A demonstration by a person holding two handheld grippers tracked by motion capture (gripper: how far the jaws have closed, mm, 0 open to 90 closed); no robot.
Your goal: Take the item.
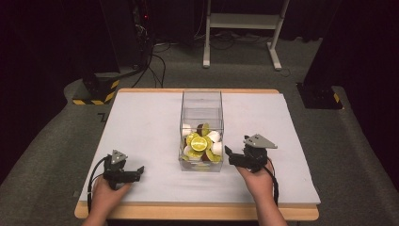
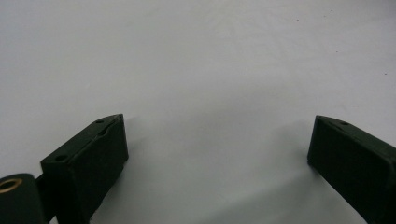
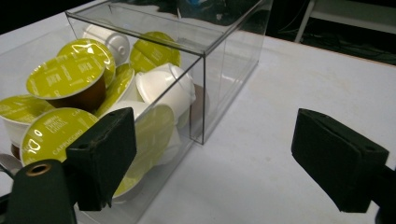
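The clear box (image 3: 196, 70) of coffee capsules (image 3: 65, 77) stands just ahead and left of our right gripper (image 1: 231, 155), whose jaws gape wide and empty. We judge it best to lift over the near wall and close on one capsule's rim. Our left gripper (image 1: 139, 170) rests wide on the white table (image 2: 196, 60).

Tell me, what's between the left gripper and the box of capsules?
Nothing: the high view shows bare white table between the left gripper and the box.

A lab: black curtains (image 1: 42, 42), hazard-taped stand base (image 1: 96, 92), cables (image 1: 155, 61) on carpet
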